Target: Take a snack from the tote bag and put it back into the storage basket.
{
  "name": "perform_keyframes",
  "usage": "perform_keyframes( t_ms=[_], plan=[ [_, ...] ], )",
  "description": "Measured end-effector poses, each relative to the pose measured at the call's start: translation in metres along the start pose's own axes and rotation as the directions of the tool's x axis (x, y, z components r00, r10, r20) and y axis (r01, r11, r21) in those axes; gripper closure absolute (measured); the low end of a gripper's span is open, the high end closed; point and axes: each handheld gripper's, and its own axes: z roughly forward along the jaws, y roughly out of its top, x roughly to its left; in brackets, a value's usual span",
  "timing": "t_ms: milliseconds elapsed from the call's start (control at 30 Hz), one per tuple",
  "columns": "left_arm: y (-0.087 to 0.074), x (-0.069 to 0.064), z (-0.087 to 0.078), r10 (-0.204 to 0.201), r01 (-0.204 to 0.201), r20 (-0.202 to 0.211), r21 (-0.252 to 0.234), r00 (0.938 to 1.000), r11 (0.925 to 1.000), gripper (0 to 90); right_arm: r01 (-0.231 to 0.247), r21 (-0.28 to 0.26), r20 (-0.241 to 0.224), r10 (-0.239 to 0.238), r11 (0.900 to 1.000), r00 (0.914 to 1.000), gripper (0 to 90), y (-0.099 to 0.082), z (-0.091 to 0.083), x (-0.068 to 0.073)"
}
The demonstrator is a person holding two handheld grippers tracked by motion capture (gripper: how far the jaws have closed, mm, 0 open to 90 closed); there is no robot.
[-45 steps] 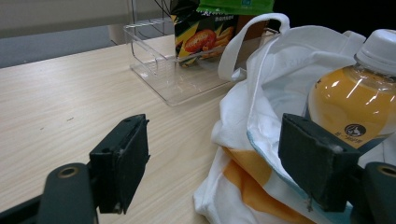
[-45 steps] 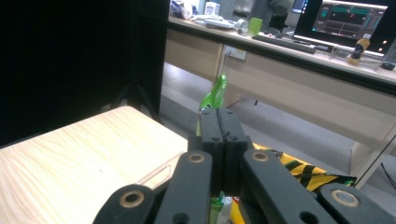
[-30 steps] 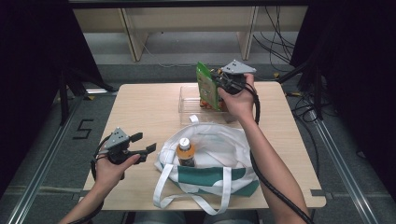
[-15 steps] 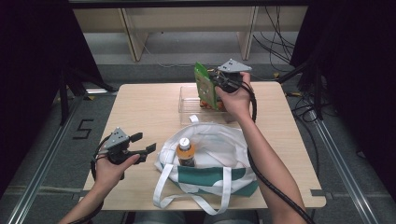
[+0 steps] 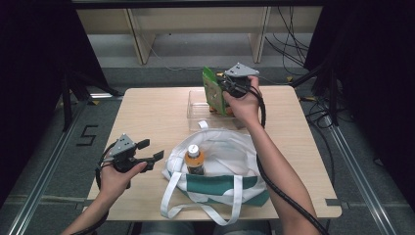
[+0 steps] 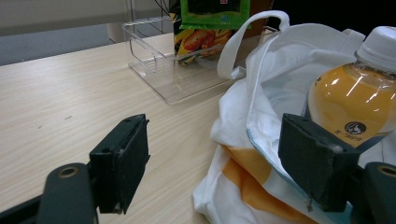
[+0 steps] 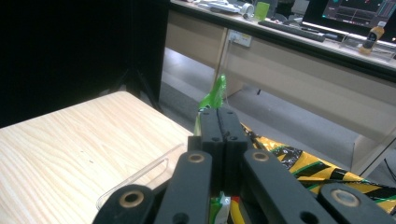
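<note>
Green snack bag (image 5: 212,91), one bottle (image 5: 195,159)

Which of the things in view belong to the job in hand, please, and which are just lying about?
In the job:
- snack packet, pinched by the right tongs
- clear tray beneath it
- cloth bag, mouth open
- juice bottle standing in the bag
- left tongs, open beside the bag

Just lying about:
- cables on the floor
- bench behind the table

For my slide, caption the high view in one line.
Right gripper lifts a green snack bag over the clear tray; left gripper waits open.
</note>
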Motion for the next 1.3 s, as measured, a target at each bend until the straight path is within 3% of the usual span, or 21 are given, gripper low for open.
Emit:
perform_keyframes(
  t_ms=[500,567,600,800,933,967,1300],
  plan=[
    [0.000,0.000,0.000,0.000,0.000,-0.006,0.005,1.0000,1.0000,24.1,0.019,0.028,-0.010,-0.019,0.9994,0.9998,90.0,-0.008,0.008,0.000],
    [0.000,0.000,0.000,-0.009,0.009,-0.004,0.003,1.0000,1.0000,24.1,0.053,0.030,-0.007,-0.053,0.9981,0.9986,90.0,-0.008,0.009,-0.002],
    [0.000,0.000,0.000,-0.005,0.005,-0.001,0.000,1.0000,1.0000,24.1,0.034,0.037,-0.010,-0.034,0.9988,0.9994,90.0,-0.009,0.009,-0.001],
    [-0.001,0.000,0.000,-0.001,0.001,-0.002,0.002,1.0000,1.0000,24.1,0.023,0.036,0.002,-0.023,0.9991,0.9997,90.0,-0.012,0.011,0.000],
    [0.000,0.000,0.000,-0.001,0.001,0.001,0.000,1.0000,1.0000,24.1,0.052,0.032,0.003,-0.052,0.9981,0.9986,90.0,-0.013,0.012,-0.002],
    [0.000,0.000,0.000,-0.001,0.001,0.001,0.000,1.0000,1.0000,24.1,0.035,0.037,-0.004,-0.035,0.9987,0.9994,90.0,-0.013,0.012,-0.001],
    [0.000,0.000,0.000,0.000,0.000,0.001,0.002,1.0000,1.0000,24.1,0.033,0.036,0.003,-0.033,0.9988,0.9994,90.0,-0.014,0.015,-0.001]
  ],
)
